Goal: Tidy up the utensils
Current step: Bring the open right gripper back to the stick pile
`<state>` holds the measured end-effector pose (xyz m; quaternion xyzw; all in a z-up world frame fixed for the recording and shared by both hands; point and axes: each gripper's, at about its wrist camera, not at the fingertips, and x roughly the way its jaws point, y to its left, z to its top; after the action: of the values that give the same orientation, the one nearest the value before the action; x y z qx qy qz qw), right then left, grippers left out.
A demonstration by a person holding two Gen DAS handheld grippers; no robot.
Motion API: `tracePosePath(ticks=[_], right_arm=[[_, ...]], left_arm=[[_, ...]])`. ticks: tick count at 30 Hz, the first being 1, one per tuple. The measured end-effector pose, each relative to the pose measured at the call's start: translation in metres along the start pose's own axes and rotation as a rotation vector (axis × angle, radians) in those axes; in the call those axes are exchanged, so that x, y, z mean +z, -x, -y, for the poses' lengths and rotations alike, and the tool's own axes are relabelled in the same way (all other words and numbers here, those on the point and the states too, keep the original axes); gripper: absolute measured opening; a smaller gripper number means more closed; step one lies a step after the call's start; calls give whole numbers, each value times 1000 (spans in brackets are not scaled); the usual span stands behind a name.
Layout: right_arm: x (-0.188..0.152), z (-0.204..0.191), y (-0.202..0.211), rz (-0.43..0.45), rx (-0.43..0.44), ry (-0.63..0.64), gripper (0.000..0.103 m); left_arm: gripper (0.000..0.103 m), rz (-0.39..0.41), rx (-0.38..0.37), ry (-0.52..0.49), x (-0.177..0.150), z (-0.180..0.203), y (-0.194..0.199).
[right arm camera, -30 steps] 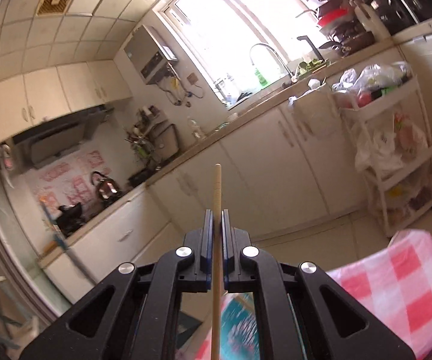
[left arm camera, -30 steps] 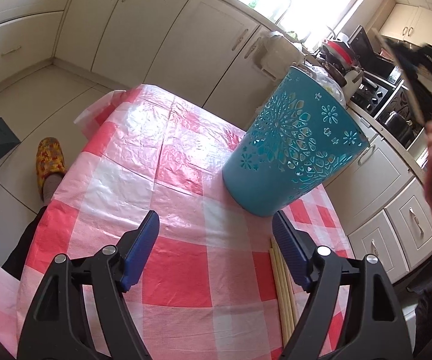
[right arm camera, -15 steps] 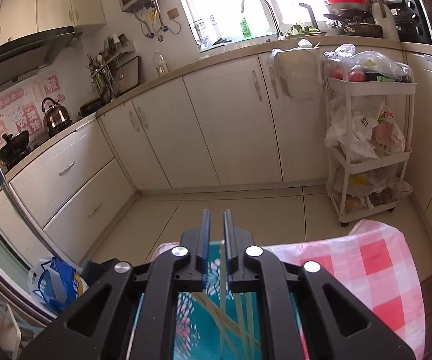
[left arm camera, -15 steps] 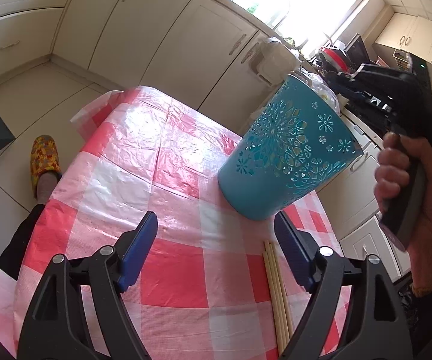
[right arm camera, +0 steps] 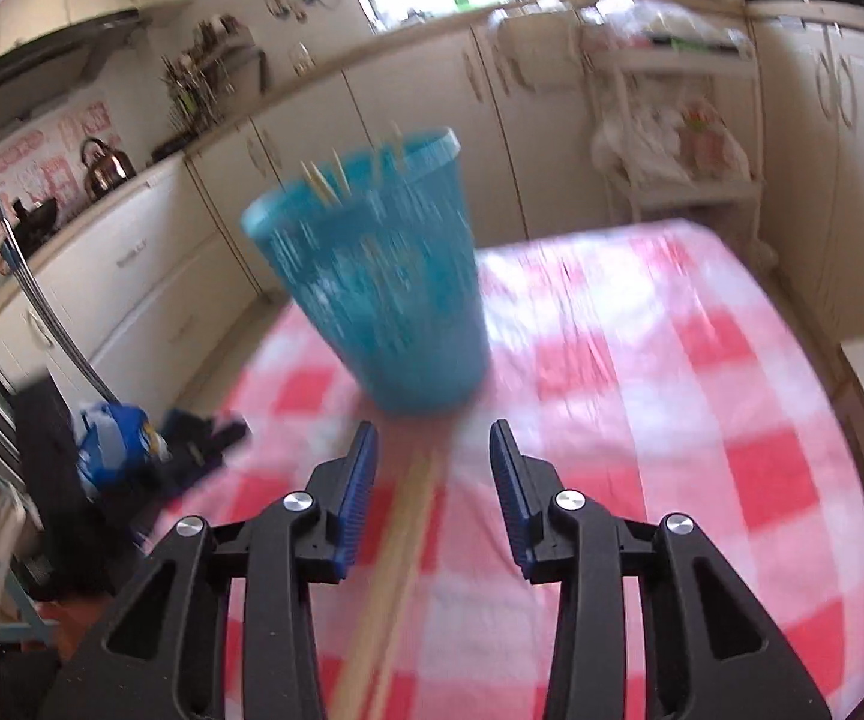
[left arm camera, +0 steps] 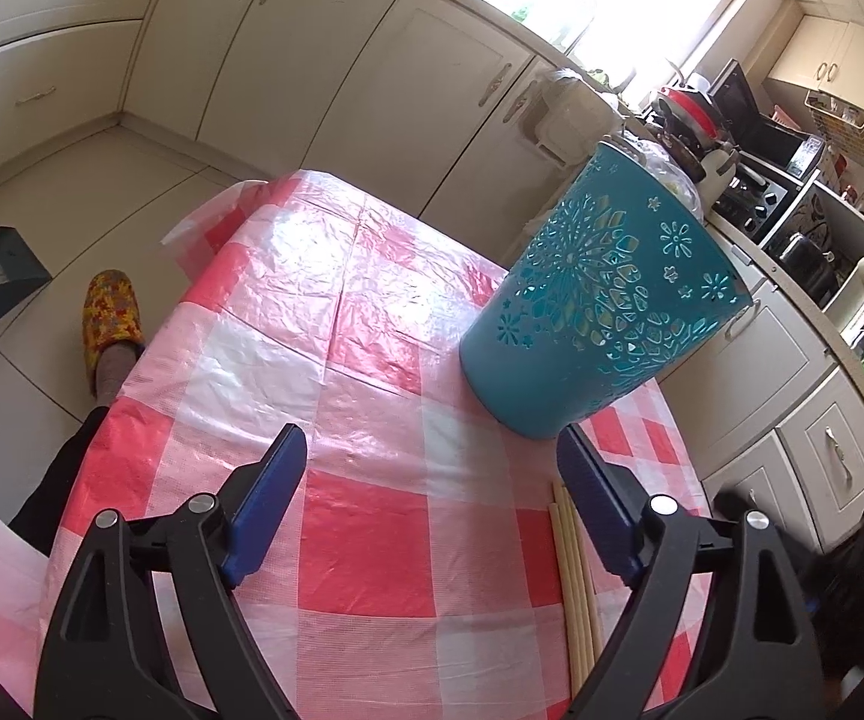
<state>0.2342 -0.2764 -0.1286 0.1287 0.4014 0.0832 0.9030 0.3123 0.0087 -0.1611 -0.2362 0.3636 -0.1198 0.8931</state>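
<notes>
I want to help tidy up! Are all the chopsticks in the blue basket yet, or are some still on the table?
Not yet. Some chopstick tips already poke out of the blue basket, so those look done. Nothing is in hand: the right tool and the left tool are both open and empty. A few chopsticks still lie on the checked tablecloth, and the right tool sits just above them.

A teal plastic bucket-shaped holder (left arm camera: pixel 597 312) with cut-out flower patterns stands upright on the desk, wider at its rim than at its base. Pale wooden chopstick tips (right arm camera: pixel 327 180) poke above its rim, blurred in the right wrist view. More pale wooden chopsticks (left arm camera: pixel 573 576) lie side by side, flat on the desk, near the holder's base.
</notes>
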Motion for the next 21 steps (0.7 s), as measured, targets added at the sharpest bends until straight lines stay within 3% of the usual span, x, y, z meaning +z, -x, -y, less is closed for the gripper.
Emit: tracePosePath(ticks=[5,21], right_arm=[[-30,17,-9,-55,-42,-45,39],[-38,-2,-31,-151,-66,28,39]], left_arm=[[83,-8,32,-11,0,2,-1],[86,-22,78,-26,1,6,-4]])
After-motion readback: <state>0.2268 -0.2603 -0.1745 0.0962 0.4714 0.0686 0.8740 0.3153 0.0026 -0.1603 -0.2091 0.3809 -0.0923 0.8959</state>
